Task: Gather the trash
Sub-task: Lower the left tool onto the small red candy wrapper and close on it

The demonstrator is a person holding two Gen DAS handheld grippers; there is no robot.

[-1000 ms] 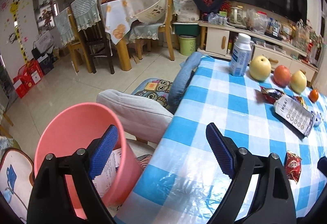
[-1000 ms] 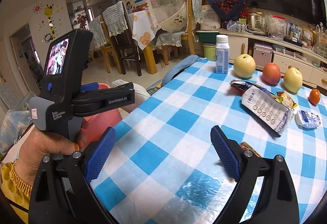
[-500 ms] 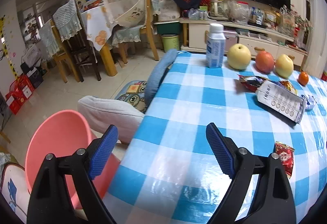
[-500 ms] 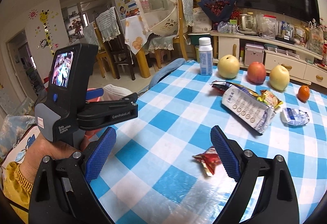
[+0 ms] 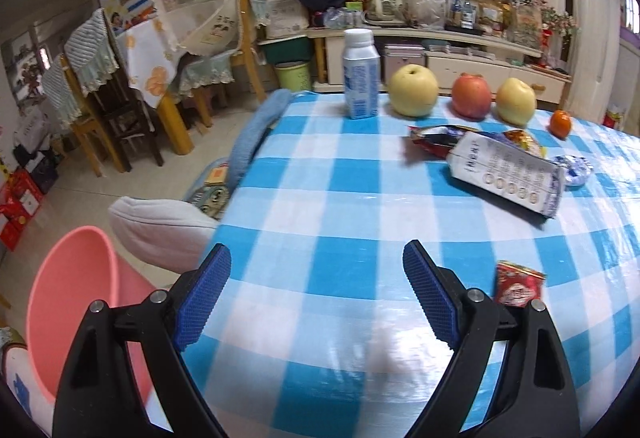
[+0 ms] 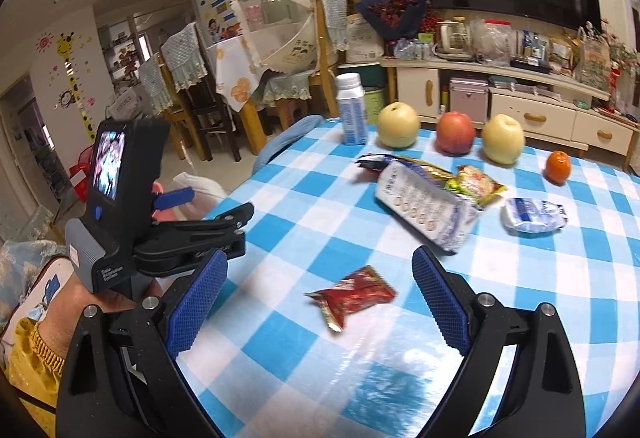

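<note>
A small red wrapper (image 6: 352, 294) lies on the blue checked tablecloth (image 6: 320, 206), just beyond and between the fingers of my open right gripper (image 6: 320, 278). In the left wrist view the same red wrapper (image 5: 518, 284) sits right of my open, empty left gripper (image 5: 316, 266). Farther back lie a white snack bag (image 5: 508, 174), a yellow wrapper (image 6: 476, 182), a dark wrapper (image 5: 436, 136) and a crumpled white-blue packet (image 6: 534, 214). A pink bin (image 5: 72, 302) stands on the floor at the table's left edge. In the right wrist view, the left gripper (image 6: 240, 222) is held by a hand (image 6: 96, 298).
A white bottle (image 5: 360, 78), two yellow pears (image 5: 414, 90), a red apple (image 5: 471, 96) and a small orange (image 5: 560, 123) line the table's far edge. A grey cushion (image 5: 160, 230) lies left of the table. Chairs, a dining table and a cluttered sideboard stand behind.
Both grippers have moved rightward over the table, staying open. The pink bin has slid toward the left edge of the left wrist view, and the red wrapper now lies between the right gripper's fingers.
</note>
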